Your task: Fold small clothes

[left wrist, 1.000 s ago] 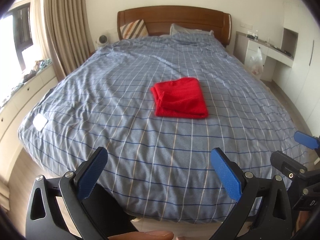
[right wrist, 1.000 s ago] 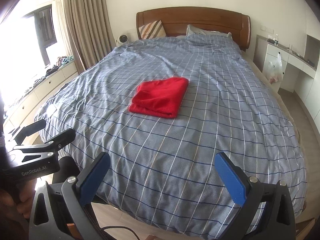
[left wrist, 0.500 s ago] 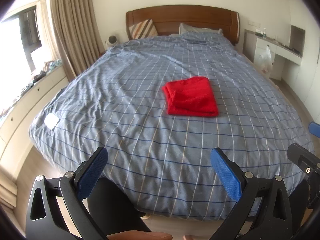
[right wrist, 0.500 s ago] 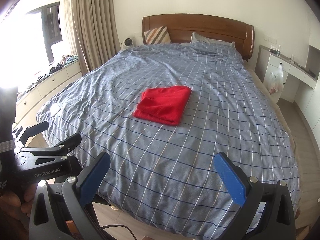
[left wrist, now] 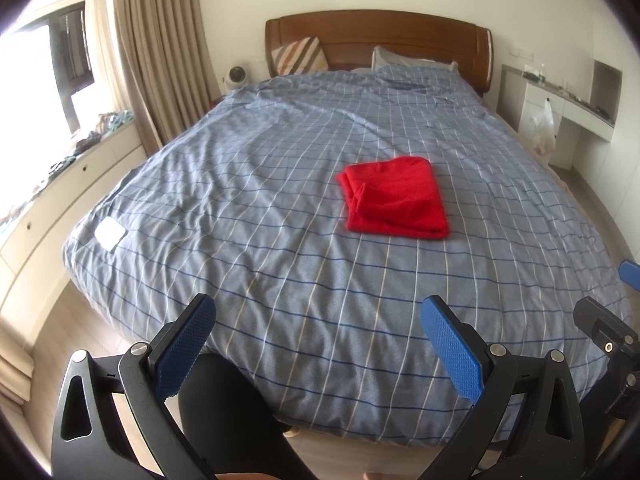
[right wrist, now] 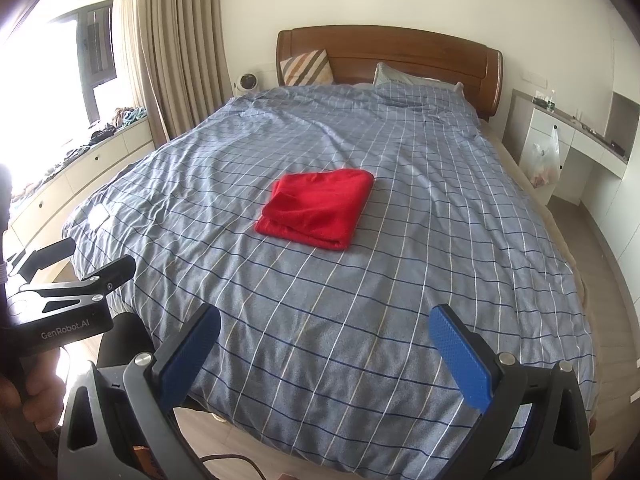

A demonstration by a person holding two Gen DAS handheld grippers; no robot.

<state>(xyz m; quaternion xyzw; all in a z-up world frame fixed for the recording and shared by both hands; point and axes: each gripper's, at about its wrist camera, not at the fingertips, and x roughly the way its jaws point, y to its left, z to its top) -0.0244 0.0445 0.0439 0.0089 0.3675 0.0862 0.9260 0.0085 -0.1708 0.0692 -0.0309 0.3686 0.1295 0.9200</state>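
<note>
- Red cloth (left wrist: pixel 396 198) lying folded in a neat square on the bed (left wrist: pixel 280 280), a bit past the middle, toward 12 o'clock from both tongs.
- Looks done, or almost done: edges mostly lined up, one small bump on the side at 9 o'clock in the left view.
- To finish well: leave the pile alone, or press that bumpy side flat with a soft, slow push.
- If another fold is wanted: pinch the two near corners, lift both at the same height, lay them down gently so the layers stay stacked.
- Best not to drag it across the checked cover, or the layers could slide apart.
- Left tongs (left wrist: pixel 320 344) wide apart, blue pads (left wrist: pixel 184 344) at 7 and 5 o'clock in its own view, holding nothing, touching nothing.
- Right tongs (right wrist: pixel 326 350) also wide apart, pads (right wrist: pixel 460 356) the same way, holding nothing, touching nothing.
- Both tongs hanging near the foot of the bed, well apart from the red cloth.
- Left tongs showing in the right view at 8 o'clock, gripped by a hand (right wrist: pixel 36 388).
- Pillows (left wrist: pixel 298 56) and a wooden headboard (left wrist: pixel 380 36) far off at 12 o'clock, a white patch (left wrist: pixel 110 234) on the cover at 9 o'clock.
</note>
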